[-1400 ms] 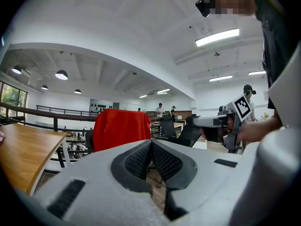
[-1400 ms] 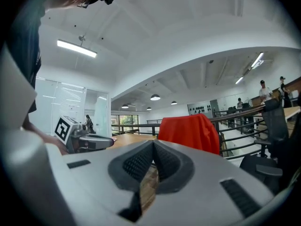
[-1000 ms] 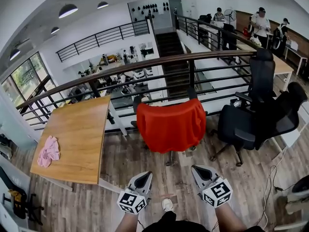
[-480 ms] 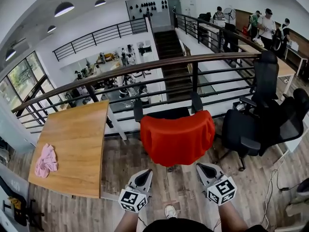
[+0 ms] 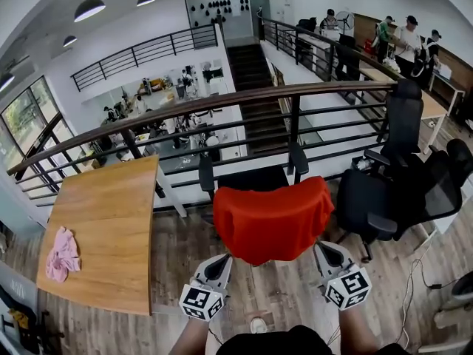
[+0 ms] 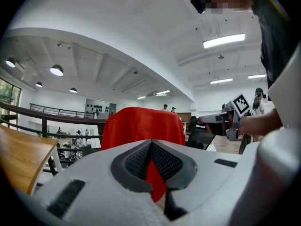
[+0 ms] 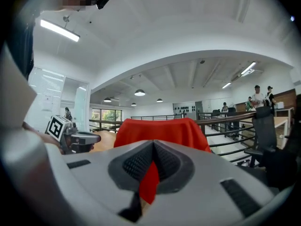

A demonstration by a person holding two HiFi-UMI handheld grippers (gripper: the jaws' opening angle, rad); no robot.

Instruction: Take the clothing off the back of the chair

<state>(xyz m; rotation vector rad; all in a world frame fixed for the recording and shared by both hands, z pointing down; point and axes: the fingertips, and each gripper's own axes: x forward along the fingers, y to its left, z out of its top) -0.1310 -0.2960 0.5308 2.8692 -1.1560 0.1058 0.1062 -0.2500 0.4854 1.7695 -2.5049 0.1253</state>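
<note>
The red clothing (image 5: 272, 217), draped over the chair (image 5: 251, 177) at frame centre, looks nearer than a second ago. Our left gripper (image 5: 221, 263) and right gripper (image 5: 324, 250) sit beside its lower corners, jaws closed and empty. Opening to grasp seems next.

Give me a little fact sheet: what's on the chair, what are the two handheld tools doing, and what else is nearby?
clothing: red shirt draped over the back of the chair
left gripper: fingers closed, empty, pointed at the shirt
right gripper: fingers closed, empty, pointed at the shirt
table: wooden, at the left, pink cloth lying on it
railing: behind the chair
status: shirt not yet gripped
</note>
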